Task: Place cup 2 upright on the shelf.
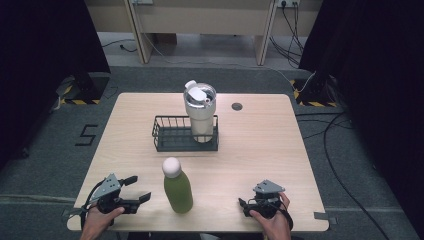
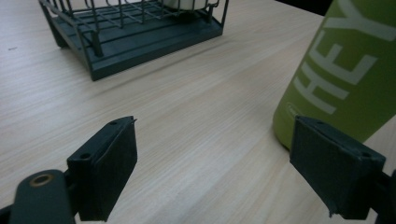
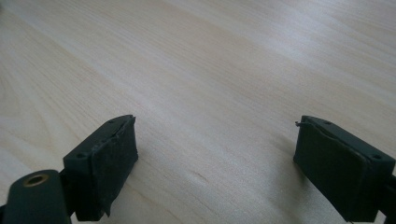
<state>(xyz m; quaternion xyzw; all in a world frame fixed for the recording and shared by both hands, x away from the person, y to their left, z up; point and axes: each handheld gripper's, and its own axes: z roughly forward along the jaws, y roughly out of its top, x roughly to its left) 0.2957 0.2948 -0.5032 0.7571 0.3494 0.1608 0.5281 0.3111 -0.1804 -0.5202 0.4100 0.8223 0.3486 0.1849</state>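
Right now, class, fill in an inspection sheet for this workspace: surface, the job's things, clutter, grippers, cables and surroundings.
Surface: light wooden table, bare wood near the front; a small dark round fitting toward the far edge.
Job's things: green bottle with a white cap, upright near the front, its side printed HEY; dark wire basket mid-table; white lidded tumbler standing in the basket's right end.
Clutter: nothing seen.
Grippers: left gripper open, low beside the bottle, not touching it; right gripper open over bare wood.
Cables: black leads on the floor to the right and at the back.
Surroundings: grey floor, dark curtains either side, wooden furniture behind.
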